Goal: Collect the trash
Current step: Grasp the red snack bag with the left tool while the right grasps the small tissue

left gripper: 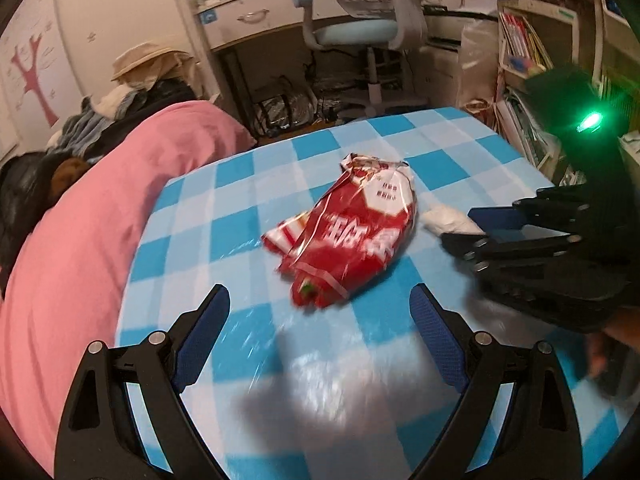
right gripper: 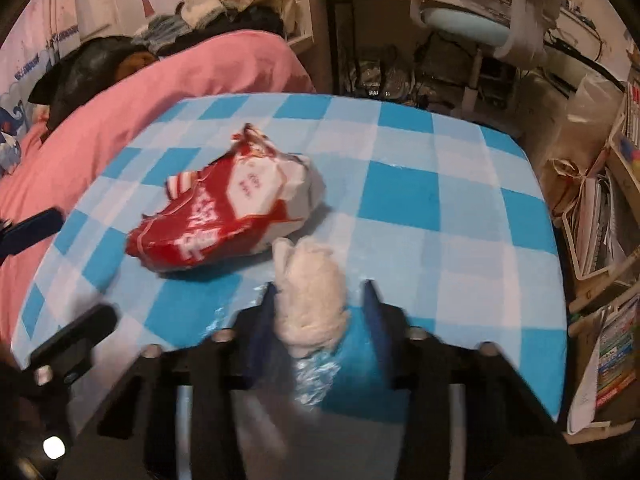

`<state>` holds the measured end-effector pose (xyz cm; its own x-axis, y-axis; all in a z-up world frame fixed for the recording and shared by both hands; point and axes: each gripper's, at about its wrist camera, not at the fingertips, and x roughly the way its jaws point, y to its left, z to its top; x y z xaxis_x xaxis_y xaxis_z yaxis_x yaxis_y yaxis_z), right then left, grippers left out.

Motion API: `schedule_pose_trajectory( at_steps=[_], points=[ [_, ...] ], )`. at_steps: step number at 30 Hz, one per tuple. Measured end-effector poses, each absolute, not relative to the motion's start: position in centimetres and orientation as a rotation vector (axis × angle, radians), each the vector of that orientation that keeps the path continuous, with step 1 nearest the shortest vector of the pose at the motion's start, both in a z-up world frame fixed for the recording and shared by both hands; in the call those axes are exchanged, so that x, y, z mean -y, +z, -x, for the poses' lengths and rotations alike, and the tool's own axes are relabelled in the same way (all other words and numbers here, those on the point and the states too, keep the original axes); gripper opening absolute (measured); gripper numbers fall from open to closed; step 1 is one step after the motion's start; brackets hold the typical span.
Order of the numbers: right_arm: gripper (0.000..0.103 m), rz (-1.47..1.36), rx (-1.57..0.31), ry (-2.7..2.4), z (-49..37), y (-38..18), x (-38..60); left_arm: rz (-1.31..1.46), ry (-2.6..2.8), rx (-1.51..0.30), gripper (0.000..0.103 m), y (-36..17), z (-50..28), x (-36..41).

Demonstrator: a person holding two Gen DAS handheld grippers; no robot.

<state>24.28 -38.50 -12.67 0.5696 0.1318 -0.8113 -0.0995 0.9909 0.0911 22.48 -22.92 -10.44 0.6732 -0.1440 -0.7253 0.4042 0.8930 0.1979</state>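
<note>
Right wrist: right hand-held gripper [right gripper: 318, 294] open around crumpled white tissue wad [right gripper: 310, 292]. Left hand-held gripper [left gripper: 320, 308] open, crumpled red-and-white plastic snack bag [left gripper: 344, 236] just beyond, on blue-checked desk [left gripper: 440, 152].

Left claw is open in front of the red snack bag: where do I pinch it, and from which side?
Pinch the crumpled near end of the red snack bag, coming straight in from the left claw. That end bunches narrow and points at the claw; the middle lies wide and flat.
</note>
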Motion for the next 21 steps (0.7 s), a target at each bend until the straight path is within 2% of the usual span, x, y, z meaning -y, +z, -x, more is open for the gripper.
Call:
schedule_pose_trajectory(
  at_steps=[2, 5, 7, 9, 10, 12, 15, 21],
  points=[
    [0.023, -0.044, -0.969, 0.145, -24.4, -12.5, 39.2, -0.393, -0.315, -0.769, 0.088, -10.9, -23.6, 24.2],
    [0.021, -0.029, -0.973, 0.152, -24.1, -12.6, 39.8, -0.456, -0.314, -0.770, 0.086, -11.8, -24.7, 26.5],
    [0.021, -0.029, -0.974, 0.153, -24.0, -12.5, 40.0, -0.473, -0.297, -0.797, 0.073, -12.6, -25.6, 27.5],
    [0.021, -0.052, -0.979, 0.161, -24.1, -12.6, 40.3, -0.441, -0.294, -0.847, 0.030, -13.2, -26.3, 27.6],
    [0.021, -0.085, -0.983, 0.169, -24.0, -12.6, 40.6, -0.420, -0.273, -0.859, 0.028, -13.3, -26.5, 27.4],
    [0.021, -0.128, -0.989, 0.183, -24.0, -12.6, 40.8, -0.401, -0.265, -0.853, 0.017, -13.0, -26.2, 26.8],
    [0.021, -0.138, -0.986, 0.204, -23.5, -12.1, 40.1, -0.300, -0.271, -0.864, 0.011, -11.2, -25.4, 24.4],
    [0.021, -0.129, -0.947, 0.279, -20.3, -9.7, 37.0, -0.121, -0.280, -0.876, 0.010, -8.0, -20.0, 18.0]
  ],
)
